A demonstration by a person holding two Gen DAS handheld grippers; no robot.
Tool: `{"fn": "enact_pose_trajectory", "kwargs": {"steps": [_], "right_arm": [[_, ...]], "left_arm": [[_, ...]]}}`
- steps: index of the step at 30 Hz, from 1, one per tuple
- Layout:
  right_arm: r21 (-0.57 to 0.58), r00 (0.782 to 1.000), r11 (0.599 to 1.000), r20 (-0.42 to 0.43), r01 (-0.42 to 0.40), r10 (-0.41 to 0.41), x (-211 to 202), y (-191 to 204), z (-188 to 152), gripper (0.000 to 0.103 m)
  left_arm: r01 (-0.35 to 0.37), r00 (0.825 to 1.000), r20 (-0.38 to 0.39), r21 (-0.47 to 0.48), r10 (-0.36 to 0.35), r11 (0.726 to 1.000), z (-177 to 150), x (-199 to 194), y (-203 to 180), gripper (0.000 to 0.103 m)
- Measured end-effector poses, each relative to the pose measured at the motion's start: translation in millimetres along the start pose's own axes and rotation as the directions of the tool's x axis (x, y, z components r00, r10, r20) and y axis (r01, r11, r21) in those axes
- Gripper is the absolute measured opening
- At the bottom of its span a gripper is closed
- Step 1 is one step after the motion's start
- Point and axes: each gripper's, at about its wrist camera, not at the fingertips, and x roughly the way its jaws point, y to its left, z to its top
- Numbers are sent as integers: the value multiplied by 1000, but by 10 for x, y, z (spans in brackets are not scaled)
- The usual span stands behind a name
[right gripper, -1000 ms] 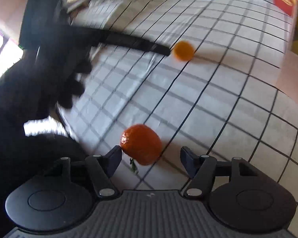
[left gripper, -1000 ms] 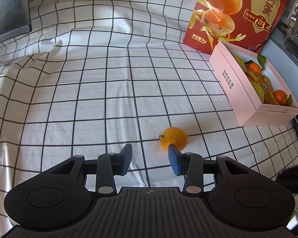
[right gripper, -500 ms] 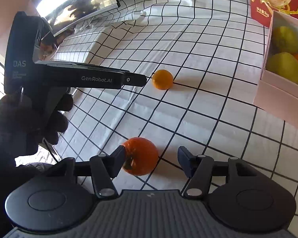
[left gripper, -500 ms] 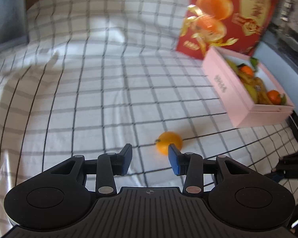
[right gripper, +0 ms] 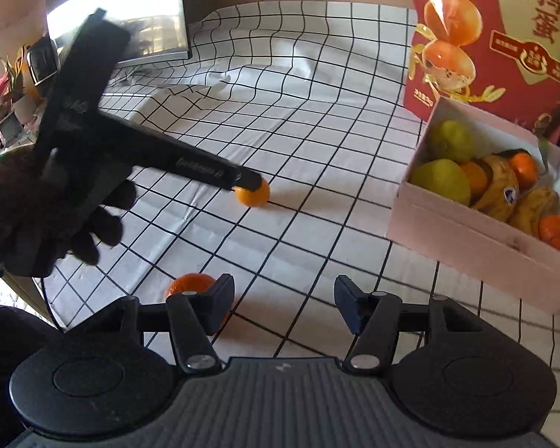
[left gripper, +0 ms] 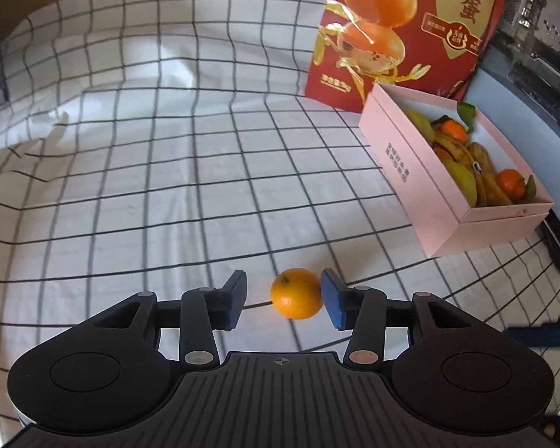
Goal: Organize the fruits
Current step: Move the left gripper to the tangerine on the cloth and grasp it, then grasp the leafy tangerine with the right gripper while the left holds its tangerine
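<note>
Bench under a white checked cloth (left gripper: pixel 138 171); red egg-print bag (left gripper: pixel 407 26) stands at the back, pink box (left gripper: pixel 403 171) just in front of it, already holding pears, bananas and tangerines, so it reads as the collection spot; two loose fruits remain on the cloth; left gripper (left gripper: pixel 283 298) has its fingers opening around the yellow-orange tangerine (left gripper: pixel 296 293), right pad looks to touch it, left pad clear, likely lining up a grab; right gripper (right gripper: pixel 282 300) fingers stand apart, nothing between; deeper-orange tangerine (right gripper: pixel 190 283) sits just behind its left finger, outside the gap.
</note>
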Motion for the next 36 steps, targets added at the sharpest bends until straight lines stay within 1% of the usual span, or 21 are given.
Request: {"fn": "enact_pose_trajectory", "kwargs": {"steps": [3, 7, 12, 15, 21, 26, 30, 36], "right_arm": [[3, 1000, 1000, -7, -11, 11, -43, 4, -62, 60], [15, 1000, 1000, -15, -9, 10, -79, 15, -144, 60], [4, 1000, 1000, -25, -7, 7, -120, 28, -206, 60], [-17, 1000, 1000, -26, -14, 13, -124, 73, -210, 60], [-120, 997, 990, -29, -75, 72, 12, 318, -141, 61], [-207, 991, 970, -60, -128, 119, 204, 520, -73, 62], [-242, 989, 961, -91, -135, 116, 366, 592, -45, 62], [-226, 989, 967, -114, -118, 94, 474, 553, -72, 62]], "left_arm": [[19, 999, -29, 10, -19, 1000, 8, 88, -71, 48], [3, 999, -37, 20, -2, 1000, 3, 142, -133, 38], [7, 999, -43, 26, -6, 1000, 0, 115, -134, 37], [7, 999, -44, 29, -5, 1000, -39, 24, -122, 37], [6, 999, -49, 25, -5, 1000, -216, -317, -33, 37], [-25, 997, -79, 24, 26, 999, -366, -512, 21, 38], [-30, 995, -91, 13, 31, 999, -445, -585, 48, 38], [-29, 995, -95, 10, 30, 1000, -521, -631, 37, 38]]}}
